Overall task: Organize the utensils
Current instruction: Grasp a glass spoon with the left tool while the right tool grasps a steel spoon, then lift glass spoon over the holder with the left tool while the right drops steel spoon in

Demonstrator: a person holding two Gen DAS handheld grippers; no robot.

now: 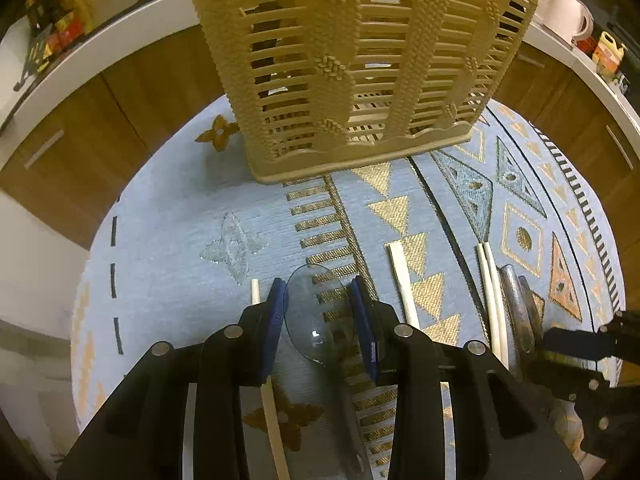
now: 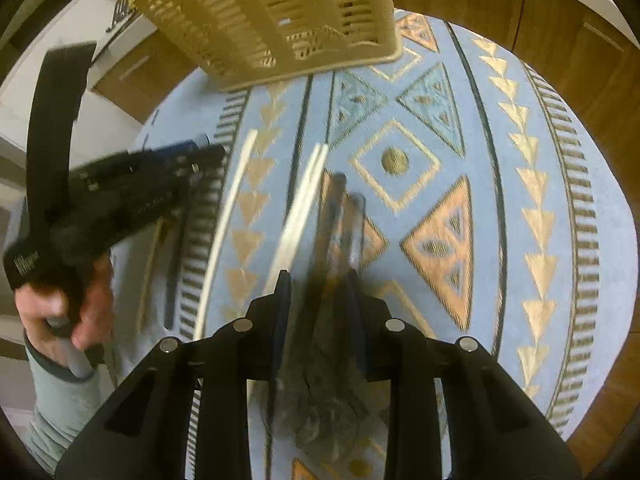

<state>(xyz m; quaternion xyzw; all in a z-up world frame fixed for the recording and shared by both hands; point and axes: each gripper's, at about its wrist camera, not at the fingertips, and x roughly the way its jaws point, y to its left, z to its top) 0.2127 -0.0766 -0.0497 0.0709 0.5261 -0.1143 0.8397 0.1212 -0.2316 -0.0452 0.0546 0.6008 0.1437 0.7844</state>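
My left gripper (image 1: 318, 292) points down at the round table, and its blue pads are shut on the bowl of a clear plastic spoon (image 1: 316, 320). The spoon's handle runs back under the gripper. In the blurred right wrist view my right gripper (image 2: 320, 284) straddles two dark metal utensil handles (image 2: 340, 216) that lie side by side. Blur hides whether its pads press on them. Pale chopsticks lie on the cloth: a pair (image 2: 304, 200) just left of the handles, one (image 1: 404, 284) right of the spoon, and one (image 1: 274, 420) under the left gripper.
A tan slatted utensil basket (image 1: 352, 60) stands at the far side of the blue patterned tablecloth (image 1: 180, 240). Wooden cabinets and a white counter ring the table. A person's hand (image 2: 52, 308) holds the left gripper (image 2: 208, 148) at the left.
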